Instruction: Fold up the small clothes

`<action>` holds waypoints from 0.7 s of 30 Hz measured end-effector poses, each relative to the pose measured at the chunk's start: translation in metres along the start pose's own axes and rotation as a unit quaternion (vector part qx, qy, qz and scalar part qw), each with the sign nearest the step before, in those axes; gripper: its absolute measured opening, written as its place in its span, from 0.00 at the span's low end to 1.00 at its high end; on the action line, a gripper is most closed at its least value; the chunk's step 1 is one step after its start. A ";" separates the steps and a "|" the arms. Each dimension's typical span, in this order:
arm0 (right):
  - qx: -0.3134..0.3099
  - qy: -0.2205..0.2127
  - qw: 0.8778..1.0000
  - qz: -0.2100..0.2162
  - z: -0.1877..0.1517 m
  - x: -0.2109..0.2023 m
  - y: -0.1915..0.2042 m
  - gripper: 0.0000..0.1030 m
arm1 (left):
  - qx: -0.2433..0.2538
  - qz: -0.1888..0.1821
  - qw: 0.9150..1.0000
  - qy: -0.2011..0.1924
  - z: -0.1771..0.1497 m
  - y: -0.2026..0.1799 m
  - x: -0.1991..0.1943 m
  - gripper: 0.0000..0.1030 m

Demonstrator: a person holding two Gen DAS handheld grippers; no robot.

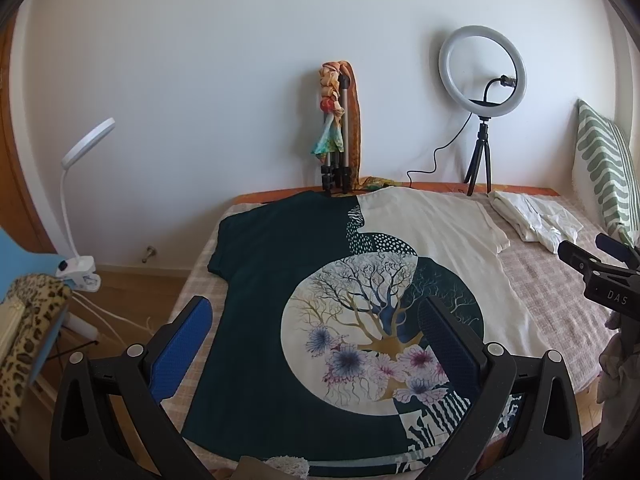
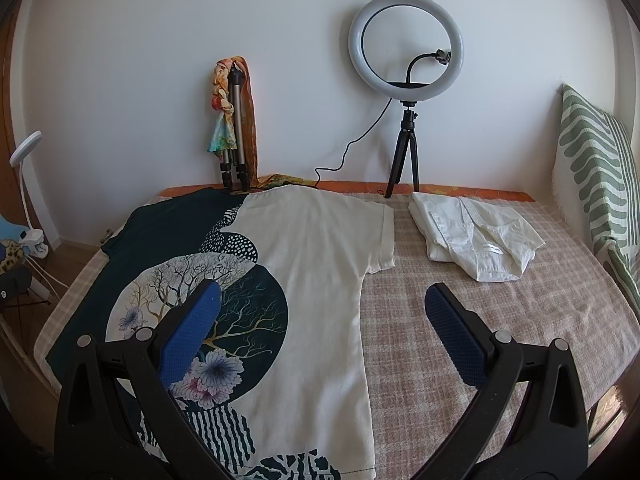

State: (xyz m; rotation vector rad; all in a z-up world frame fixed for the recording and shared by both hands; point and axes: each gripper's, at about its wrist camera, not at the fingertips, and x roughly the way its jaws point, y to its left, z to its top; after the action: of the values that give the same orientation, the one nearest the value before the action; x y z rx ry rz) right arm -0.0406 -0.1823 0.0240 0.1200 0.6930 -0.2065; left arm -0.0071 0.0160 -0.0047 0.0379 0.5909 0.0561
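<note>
A T-shirt (image 1: 280,280), half dark green and half cream with a round tree-and-flower print, lies flat on the bed; it also shows in the right wrist view (image 2: 312,264). My left gripper (image 1: 316,312) is open and empty, held above the shirt's lower middle. My right gripper (image 2: 324,300) is open and empty, above the shirt's cream right side near its lower edge. The right gripper also shows at the right edge of the left wrist view (image 1: 600,256).
A folded white garment (image 2: 476,236) lies on the checked bedcover (image 2: 480,340) at the back right. A ring light on a tripod (image 2: 406,44) and a folded tripod with scarves (image 2: 236,120) stand by the wall. A striped cushion (image 2: 592,168) leans right. A clip lamp (image 1: 80,200) stands left.
</note>
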 end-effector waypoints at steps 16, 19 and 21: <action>-0.018 0.001 0.999 0.039 0.008 0.009 0.031 1.00 | -0.020 0.003 0.999 0.032 -0.017 0.035 0.014 0.99; -0.034 0.014 0.997 0.068 0.011 0.017 0.050 1.00 | -0.027 0.019 0.999 0.042 -0.029 0.051 0.020 0.99; -0.047 0.032 0.995 0.087 0.015 0.024 0.064 1.00 | -0.035 0.021 0.998 0.044 -0.038 0.066 0.024 0.99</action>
State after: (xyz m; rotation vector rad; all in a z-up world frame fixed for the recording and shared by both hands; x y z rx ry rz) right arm 0.0012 -0.1266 0.0225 0.0967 0.7509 -0.0037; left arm -0.0112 0.0836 -0.0461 -0.0210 0.6763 0.1205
